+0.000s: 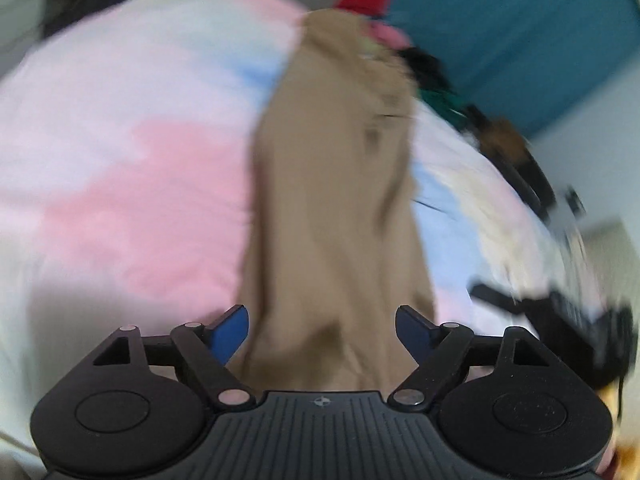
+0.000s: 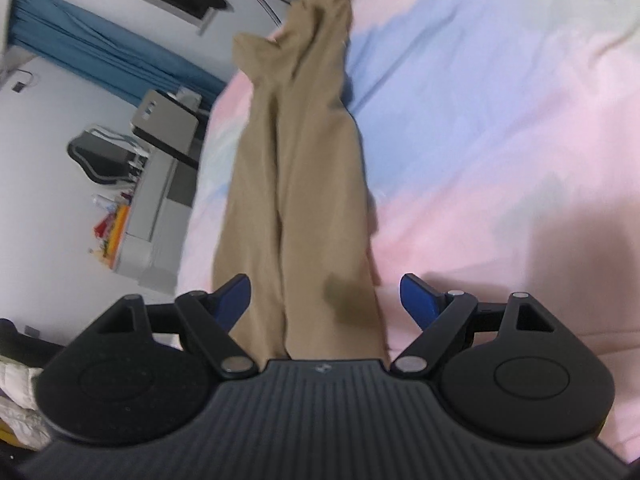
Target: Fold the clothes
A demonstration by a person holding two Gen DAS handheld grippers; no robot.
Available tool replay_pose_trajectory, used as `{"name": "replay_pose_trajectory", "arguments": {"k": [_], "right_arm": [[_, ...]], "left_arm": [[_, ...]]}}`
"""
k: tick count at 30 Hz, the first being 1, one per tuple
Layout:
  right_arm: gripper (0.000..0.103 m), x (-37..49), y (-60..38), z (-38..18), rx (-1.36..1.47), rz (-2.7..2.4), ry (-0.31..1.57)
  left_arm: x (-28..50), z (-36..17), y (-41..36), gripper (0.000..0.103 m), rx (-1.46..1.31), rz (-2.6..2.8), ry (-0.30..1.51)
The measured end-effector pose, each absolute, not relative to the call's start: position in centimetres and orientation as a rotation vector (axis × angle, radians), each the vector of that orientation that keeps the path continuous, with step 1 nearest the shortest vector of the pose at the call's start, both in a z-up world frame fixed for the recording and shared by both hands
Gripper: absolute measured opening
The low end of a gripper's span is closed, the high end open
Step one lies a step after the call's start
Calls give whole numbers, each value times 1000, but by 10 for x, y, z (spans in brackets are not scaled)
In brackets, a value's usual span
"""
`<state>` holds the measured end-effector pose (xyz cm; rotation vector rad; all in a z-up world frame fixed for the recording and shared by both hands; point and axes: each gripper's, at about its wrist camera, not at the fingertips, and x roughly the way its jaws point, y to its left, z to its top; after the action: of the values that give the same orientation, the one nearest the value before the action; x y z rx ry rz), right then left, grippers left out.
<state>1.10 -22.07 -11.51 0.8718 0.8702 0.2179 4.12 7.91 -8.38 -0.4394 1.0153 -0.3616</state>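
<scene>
Tan trousers [image 1: 332,200] lie stretched out lengthwise on a pastel pink, blue and white bedsheet [image 1: 120,184]. My left gripper [image 1: 322,330] is open, its blue pads on either side of one end of the trousers. In the right wrist view the trousers [image 2: 296,184] run away from me, both legs side by side. My right gripper [image 2: 326,300] is open and straddles the near end of the trousers. Neither gripper holds the cloth. The left view is motion-blurred.
The bedsheet [image 2: 500,120] fills the right of the right wrist view. Beyond the bed's left edge are a grey desk unit [image 2: 164,184], a chair [image 2: 100,156] and blue curtains [image 2: 100,52]. A pile of coloured clothes [image 1: 400,40] lies past the trousers' far end.
</scene>
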Motion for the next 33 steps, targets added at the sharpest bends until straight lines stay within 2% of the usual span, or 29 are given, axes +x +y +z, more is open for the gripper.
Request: {"name": "replay_pose_trajectory", "arguments": {"k": [1,2,5,6,7,9,10,17,18,20,21,22,24,26,27,29,30,32,33], "right_arm": [[84,11,-219,-118,869,218,885],[79,12,-217,-120,866,221,897],[77,12,-212,-123,862,239,914],[77,13,-210,-124,859,242,916],[77,12,-209,-124,853,241,916],[77,11,-209,-124,844,238,916],[77,11,-208,-124,842,235,918],[78,9,-210,-127,831,231,933],[78,9,-209,-127,831,238,938],[78,8,-208,-127,838,249,947],[78,6,-208,-128,845,255,953],[77,4,-207,-129,855,259,961],[77,-1,-205,-131,872,268,974],[77,-6,-203,-132,870,276,982],[77,-8,-201,-131,861,280,984],[77,-10,-196,-130,843,293,990],[77,-11,-193,-129,832,302,994],[77,-13,-187,-129,814,316,999],[77,-13,-186,-128,809,317,997]], "left_arm": [[44,-86,77,82,-424,-347,1028],[47,-89,75,82,-409,-332,1041],[56,-97,69,68,-363,-288,1079],[56,-99,68,56,-349,-284,1079],[54,-99,68,36,-348,-285,1074],[51,-102,82,10,-395,-280,1067],[49,-101,90,8,-437,-274,1053],[36,-92,136,7,-653,-151,966],[36,-92,135,14,-642,-149,982],[39,-95,136,37,-642,-139,1012],[40,-97,136,55,-644,-133,1027],[41,-99,137,64,-646,-127,1042],[42,-101,135,66,-633,-141,1056],[43,-103,132,74,-616,-166,1066],[43,-104,130,74,-607,-182,1075],[40,-107,125,69,-588,-216,1095],[38,-107,122,58,-576,-243,1104],[35,-110,119,50,-579,-280,1120],[34,-111,119,41,-580,-282,1124]]}}
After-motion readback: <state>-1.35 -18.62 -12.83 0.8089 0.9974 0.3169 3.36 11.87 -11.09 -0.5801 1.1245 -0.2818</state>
